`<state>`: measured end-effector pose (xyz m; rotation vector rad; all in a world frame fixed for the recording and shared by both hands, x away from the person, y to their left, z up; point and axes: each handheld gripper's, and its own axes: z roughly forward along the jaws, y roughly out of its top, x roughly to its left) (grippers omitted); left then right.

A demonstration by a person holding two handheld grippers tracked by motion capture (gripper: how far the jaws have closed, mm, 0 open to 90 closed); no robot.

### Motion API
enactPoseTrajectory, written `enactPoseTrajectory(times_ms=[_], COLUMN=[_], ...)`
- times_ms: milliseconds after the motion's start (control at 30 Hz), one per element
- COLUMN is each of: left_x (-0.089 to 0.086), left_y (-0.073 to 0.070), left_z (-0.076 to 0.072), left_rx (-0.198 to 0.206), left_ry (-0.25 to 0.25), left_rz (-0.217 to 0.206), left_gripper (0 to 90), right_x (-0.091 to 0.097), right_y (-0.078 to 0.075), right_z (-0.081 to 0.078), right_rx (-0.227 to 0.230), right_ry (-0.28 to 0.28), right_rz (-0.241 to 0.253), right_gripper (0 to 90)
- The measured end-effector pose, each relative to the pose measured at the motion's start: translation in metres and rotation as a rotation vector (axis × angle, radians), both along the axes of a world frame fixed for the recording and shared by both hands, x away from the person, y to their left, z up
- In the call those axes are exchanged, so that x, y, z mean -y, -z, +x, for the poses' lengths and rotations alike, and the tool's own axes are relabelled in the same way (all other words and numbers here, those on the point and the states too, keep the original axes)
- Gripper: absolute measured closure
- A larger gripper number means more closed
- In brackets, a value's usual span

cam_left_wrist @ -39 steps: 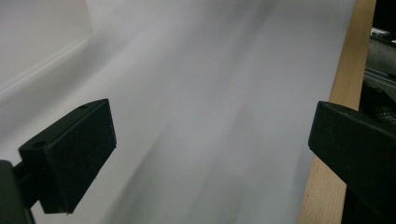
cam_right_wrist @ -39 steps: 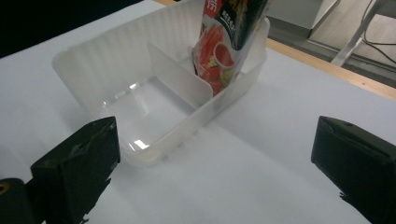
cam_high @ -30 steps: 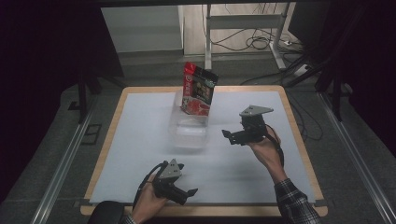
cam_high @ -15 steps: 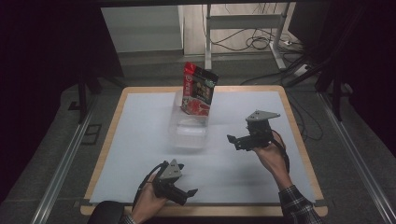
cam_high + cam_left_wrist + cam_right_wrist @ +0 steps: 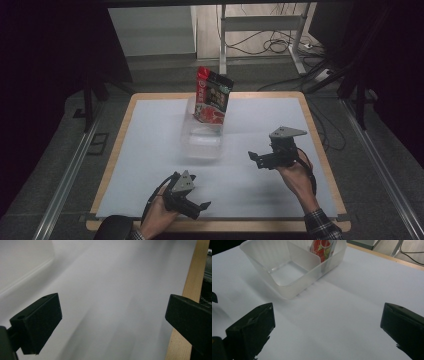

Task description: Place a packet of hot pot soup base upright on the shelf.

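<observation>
The right gripper (image 5: 256, 159), a black two-jaw tool with a grey three-cornered plate on top, has been drifting toward the person and toward the right edge of the table over the last second, moving away from the clear plastic divided bin (image 5: 201, 141) it was sitting just beside earlier; it is now standing well apart from that bin, over the bare white sheet covering the table (image 5: 150, 145). Its jaws are spread wide and gripping nothing, with white sheet showing between them in the right gripper view. The left gripper (image 5: 200, 206), a like black tool, is staying where it was near the front wooden edge of the table (image 5: 110, 165), held low in the person's left hand (image 5: 157, 220); its jaws are likewise gaping apart and empty. The red and black printed food pouch (image 5: 212, 95) is not shifting: it is standing upright in the far compartment of the bin, leaning slightly, while the near compartment is lying bare. In the right gripper view the pouch (image 5: 323, 246) is showing behind the bin's inner divider (image 5: 304, 255).
</observation>
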<state>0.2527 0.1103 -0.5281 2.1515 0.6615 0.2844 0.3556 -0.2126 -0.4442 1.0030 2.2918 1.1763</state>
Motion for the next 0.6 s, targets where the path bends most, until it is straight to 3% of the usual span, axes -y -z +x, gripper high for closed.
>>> enactPoseTrajectory(times_ms=[600], left_x=[0.001], left_y=[0.001], left_z=[0.001], left_rx=[0.005], left_ry=[-0.006], left_rz=[0.023], left_gripper=[0.5], right_x=[0.023], right_y=[0.004], right_z=[-0.028], right_rx=[0.021], right_ry=[0.040], right_rz=[-0.051], right_gripper=[0.1])
